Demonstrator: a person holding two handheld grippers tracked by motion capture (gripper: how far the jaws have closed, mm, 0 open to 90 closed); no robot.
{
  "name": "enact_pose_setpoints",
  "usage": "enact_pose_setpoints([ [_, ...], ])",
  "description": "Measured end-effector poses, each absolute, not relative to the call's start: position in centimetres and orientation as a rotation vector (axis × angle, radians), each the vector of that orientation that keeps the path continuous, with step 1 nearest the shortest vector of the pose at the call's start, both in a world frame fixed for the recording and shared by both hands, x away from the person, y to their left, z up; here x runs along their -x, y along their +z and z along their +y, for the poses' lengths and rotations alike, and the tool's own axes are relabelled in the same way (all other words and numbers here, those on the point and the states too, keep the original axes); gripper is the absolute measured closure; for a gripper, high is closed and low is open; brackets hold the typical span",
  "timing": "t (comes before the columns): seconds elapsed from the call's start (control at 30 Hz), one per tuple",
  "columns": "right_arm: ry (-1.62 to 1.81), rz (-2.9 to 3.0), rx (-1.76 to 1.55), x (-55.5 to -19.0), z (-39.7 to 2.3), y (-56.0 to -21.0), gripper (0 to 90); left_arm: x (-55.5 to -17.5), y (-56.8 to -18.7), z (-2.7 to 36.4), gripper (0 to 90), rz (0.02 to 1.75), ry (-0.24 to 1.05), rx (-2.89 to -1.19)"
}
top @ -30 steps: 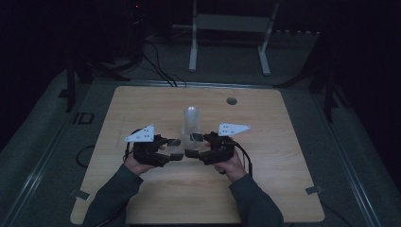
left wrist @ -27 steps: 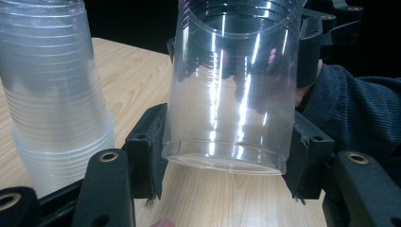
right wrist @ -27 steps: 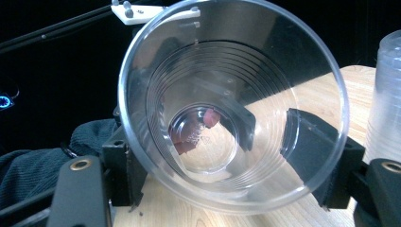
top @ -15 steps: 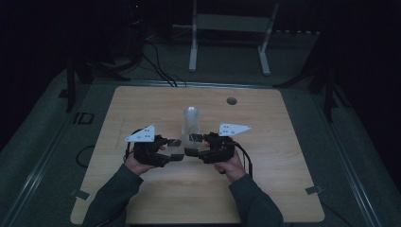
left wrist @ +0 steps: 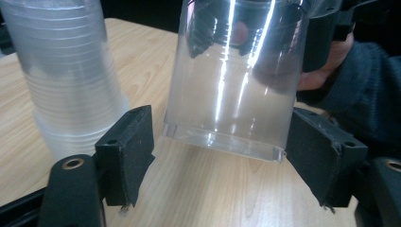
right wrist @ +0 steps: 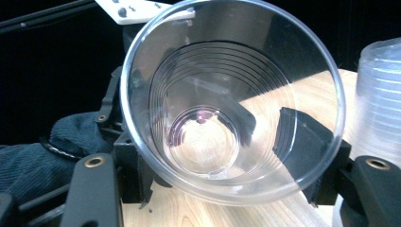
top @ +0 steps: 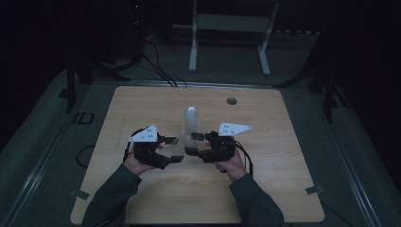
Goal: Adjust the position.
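Observation:
A single clear plastic cup (right wrist: 227, 109) lies on its side between the two grippers near the table's middle. My right gripper (right wrist: 222, 165) is shut on its wall near the rim, and the cup's mouth faces that camera. The cup's base (left wrist: 222, 137) sits between the pads of my left gripper (left wrist: 227, 161), which is open with small gaps on both sides. In the high view the left gripper (top: 174, 149) and right gripper (top: 191, 144) point at each other. An upturned stack of clear cups (top: 191, 120) stands just behind them, also seen as the stack (left wrist: 71, 71).
The wooden table (top: 283, 189) has a round cable hole (top: 231, 100) at the back right. A white metal stand (top: 227, 28) and cables are on the dark floor beyond the table. The person's sleeves (top: 118, 189) come in from the near edge.

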State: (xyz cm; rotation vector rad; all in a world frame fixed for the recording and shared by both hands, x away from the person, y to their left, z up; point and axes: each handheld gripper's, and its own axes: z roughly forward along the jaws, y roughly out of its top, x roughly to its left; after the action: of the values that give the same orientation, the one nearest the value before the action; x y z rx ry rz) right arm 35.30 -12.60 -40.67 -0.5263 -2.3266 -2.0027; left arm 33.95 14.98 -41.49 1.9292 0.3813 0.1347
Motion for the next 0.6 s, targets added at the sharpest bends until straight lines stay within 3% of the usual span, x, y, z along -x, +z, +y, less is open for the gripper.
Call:
enact_pose_setpoints([
  [0.6,-1.927,-2.533,0.538,-34.8,-11.8,-40.2,33.1,-33.0,-40.4,13.6,22.8,0.418,0.35,-2.076],
])
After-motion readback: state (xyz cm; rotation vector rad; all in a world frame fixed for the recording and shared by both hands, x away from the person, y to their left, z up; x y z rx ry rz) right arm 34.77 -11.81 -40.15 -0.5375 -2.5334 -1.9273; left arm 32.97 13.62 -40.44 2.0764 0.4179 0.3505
